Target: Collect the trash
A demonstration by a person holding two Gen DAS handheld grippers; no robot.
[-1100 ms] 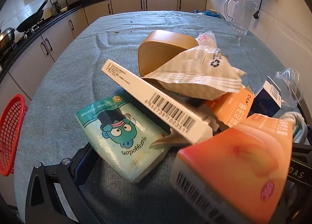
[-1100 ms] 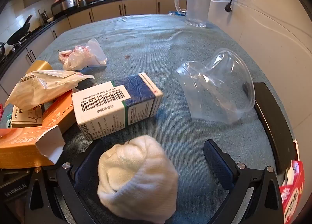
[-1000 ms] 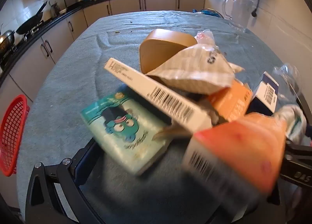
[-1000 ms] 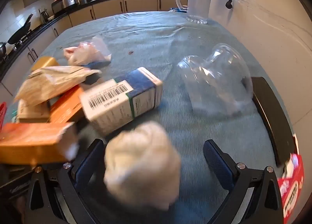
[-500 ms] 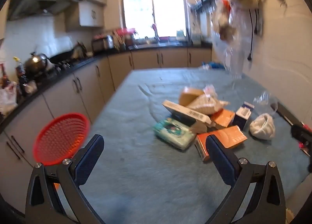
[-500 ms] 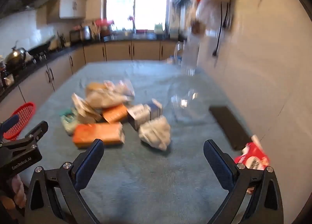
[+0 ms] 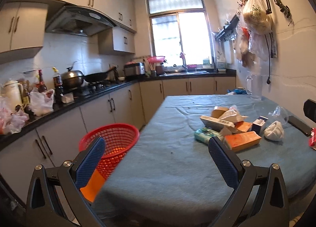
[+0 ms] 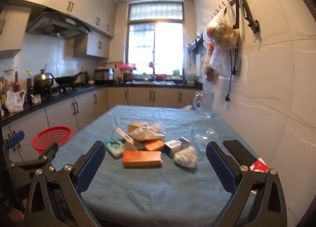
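A pile of trash lies mid-table: an orange box (image 7: pixel 242 140) (image 8: pixel 141 158), a green wet-wipe pack (image 7: pixel 205 135) (image 8: pixel 114 146), a long white box (image 7: pixel 216 122), a crumpled paper bag (image 8: pixel 141 131), a blue-and-white box (image 8: pixel 175 145), a white wad (image 7: pixel 274 133) (image 8: pixel 185 158) and a clear plastic cup (image 8: pixel 205 136). A red mesh basket (image 7: pixel 110 142) (image 8: pixel 52 137) stands left of the table. My left gripper (image 7: pixel 157 159) and right gripper (image 8: pixel 156 164) are both open and empty, held back near the table's front edge.
The table (image 8: pixel 158 193) has a blue-grey cloth. A black phone (image 8: pixel 240 151) and a red packet (image 8: pixel 259 164) lie at its right edge, a glass jug (image 8: pixel 206 104) at the back right. Counters run along the left wall; bags hang on the right wall.
Both grippers have pulled far back and up from the trash pile. The orange box has left the left gripper and lies on the table. The white wad lies beside it.
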